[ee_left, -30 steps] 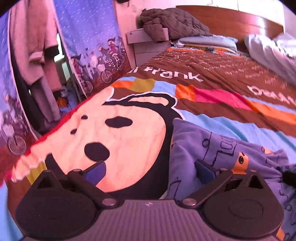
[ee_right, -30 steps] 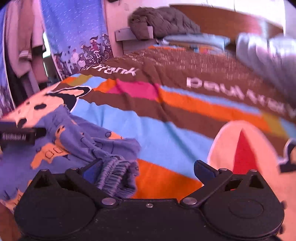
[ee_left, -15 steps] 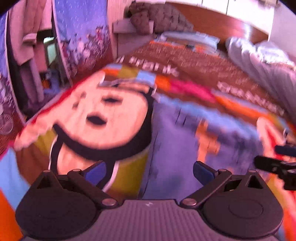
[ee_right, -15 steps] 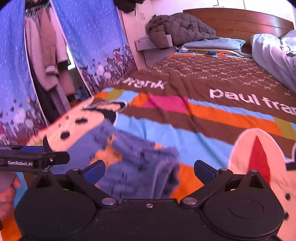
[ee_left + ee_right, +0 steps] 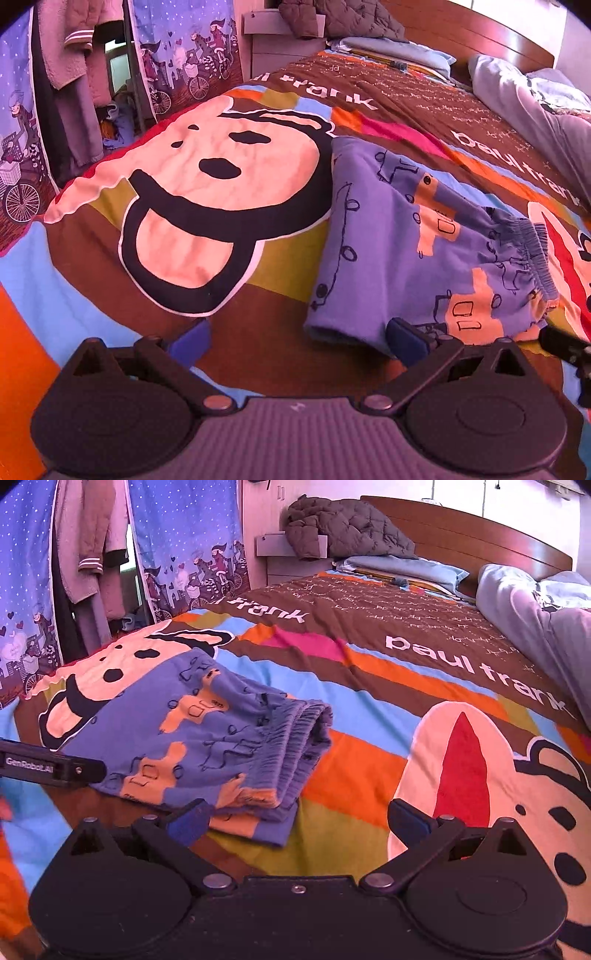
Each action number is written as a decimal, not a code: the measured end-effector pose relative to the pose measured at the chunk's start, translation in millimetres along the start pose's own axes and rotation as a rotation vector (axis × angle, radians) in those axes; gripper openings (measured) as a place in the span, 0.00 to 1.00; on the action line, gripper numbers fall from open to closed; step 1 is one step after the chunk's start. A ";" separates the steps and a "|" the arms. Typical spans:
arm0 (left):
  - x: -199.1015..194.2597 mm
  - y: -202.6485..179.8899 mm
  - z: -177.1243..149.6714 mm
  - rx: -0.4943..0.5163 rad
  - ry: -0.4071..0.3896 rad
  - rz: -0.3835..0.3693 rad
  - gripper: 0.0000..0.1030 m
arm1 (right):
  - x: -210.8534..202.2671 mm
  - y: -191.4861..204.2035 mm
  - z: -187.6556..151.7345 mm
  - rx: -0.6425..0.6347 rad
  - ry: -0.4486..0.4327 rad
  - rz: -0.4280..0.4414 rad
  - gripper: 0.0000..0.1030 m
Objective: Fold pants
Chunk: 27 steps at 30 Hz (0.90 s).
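Sharp, evenly daylit frames; purplish cast, strong fisheye bending at edges.

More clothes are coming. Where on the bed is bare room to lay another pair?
Free: the striped bedspread between the pants and the "paul frank" lettering, and the monkey face left of the pants. Crowded: the headboard end, with pillow, jacket and bedding.

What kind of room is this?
A bedroom, almost certainly: a large bed with a cartoon bedspread, a wooden headboard with pillows, and clothes hanging by the doorway.
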State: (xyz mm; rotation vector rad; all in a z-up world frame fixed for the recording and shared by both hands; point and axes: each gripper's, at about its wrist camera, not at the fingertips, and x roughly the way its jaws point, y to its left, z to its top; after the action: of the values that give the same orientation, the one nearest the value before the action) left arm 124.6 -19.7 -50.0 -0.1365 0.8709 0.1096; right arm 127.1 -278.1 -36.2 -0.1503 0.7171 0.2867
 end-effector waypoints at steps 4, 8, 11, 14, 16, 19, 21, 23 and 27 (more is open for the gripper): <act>-1.2 2.7 -1.3 -0.019 -0.011 -0.017 1.00 | 6.4 11.8 -4.5 -0.053 0.036 -0.074 0.99; -1.9 2.8 -2.7 -0.021 -0.015 -0.017 1.00 | 7.5 14.6 -7.1 -0.071 0.041 -0.123 0.99; -2.4 2.0 -3.3 -0.017 -0.017 -0.013 1.00 | 8.4 12.9 -8.6 -0.062 0.053 -0.138 0.99; -3.2 2.5 -3.5 -0.023 -0.021 -0.018 1.00 | 8.3 8.9 -9.7 -0.031 0.067 -0.151 0.99; -4.5 4.0 -4.2 -0.033 -0.028 -0.025 1.00 | 4.8 5.2 -10.8 -0.008 0.063 -0.147 0.99; -6.2 6.1 -5.7 -0.048 -0.040 -0.041 1.00 | -0.1 -0.4 -11.7 0.041 0.072 -0.119 0.99; -9.9 9.6 -7.6 -0.054 -0.059 -0.080 1.00 | -0.4 -4.0 -13.0 0.080 0.095 -0.107 0.99; -18.0 16.9 -11.7 -0.076 -0.102 -0.148 1.00 | -1.2 -6.5 -13.6 0.112 0.108 -0.104 0.99; -39.8 29.1 -19.5 -0.084 -0.196 -0.209 1.00 | -18.2 -13.7 -9.7 0.172 0.008 -0.036 0.99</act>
State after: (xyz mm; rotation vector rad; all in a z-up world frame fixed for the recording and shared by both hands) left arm 80.0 4.2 -34.1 -0.2898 0.6525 -0.0360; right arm 112.2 -297.1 -30.8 -0.0007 0.7431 0.1888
